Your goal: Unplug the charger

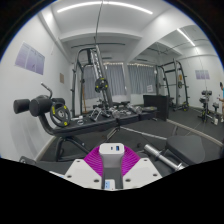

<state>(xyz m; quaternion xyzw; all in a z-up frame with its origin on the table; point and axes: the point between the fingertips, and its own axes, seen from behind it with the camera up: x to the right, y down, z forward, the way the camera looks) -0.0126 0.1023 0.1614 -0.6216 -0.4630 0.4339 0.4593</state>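
Observation:
A white charger block (111,153) with a small blue-marked port on its front face sits between my two fingers. My gripper (111,150) is shut on it, with the magenta pads (94,160) pressing on both of its sides. The charger is held up in the air facing the room. No socket, power strip or cable shows in the gripper view. The lower part of the charger is hidden behind the gripper's white body.
This is a gym room. An exercise bike's handlebar (40,105) is close on the left. A cable machine (95,70) stands in the middle distance and a rack (172,82) on the right. A low bench (128,117) lies ahead on the dark floor.

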